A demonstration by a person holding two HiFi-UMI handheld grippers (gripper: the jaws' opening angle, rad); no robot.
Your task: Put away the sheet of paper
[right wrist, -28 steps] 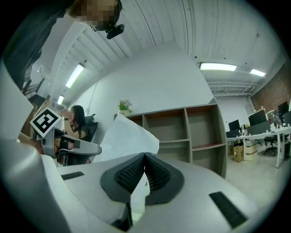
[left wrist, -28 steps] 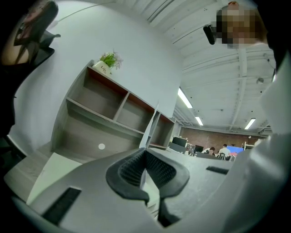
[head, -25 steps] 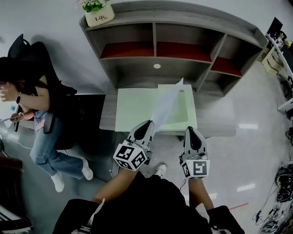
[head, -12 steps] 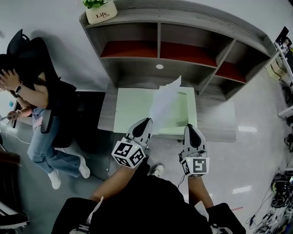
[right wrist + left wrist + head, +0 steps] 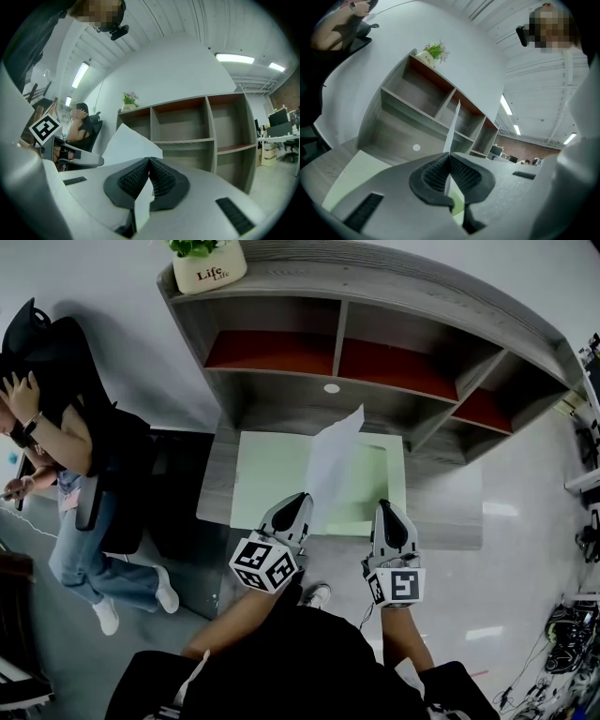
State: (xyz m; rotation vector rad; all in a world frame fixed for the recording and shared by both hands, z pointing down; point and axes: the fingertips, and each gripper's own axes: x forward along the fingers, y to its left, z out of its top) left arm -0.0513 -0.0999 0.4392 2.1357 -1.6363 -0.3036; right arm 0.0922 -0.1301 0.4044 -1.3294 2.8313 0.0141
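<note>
A white sheet of paper stands on edge above the pale green mat, its top corner pointing at the shelf unit. My left gripper is shut on the sheet's lower edge. In the left gripper view the sheet is a thin line running up from the closed pads of that gripper. My right gripper hovers level over the table's near edge. Its jaws are closed, with a white paper strip pinched between the pads. The sheet shows to its left.
The grey table stands against a grey shelf unit with red-backed open compartments. A potted plant sits on the unit's top left corner. A seated person is at the left, and cables lie on the floor at the right.
Both grippers and the sheet have come closer to the table and shelf unit, which now look larger. The seated person has raised a hand to their head.
</note>
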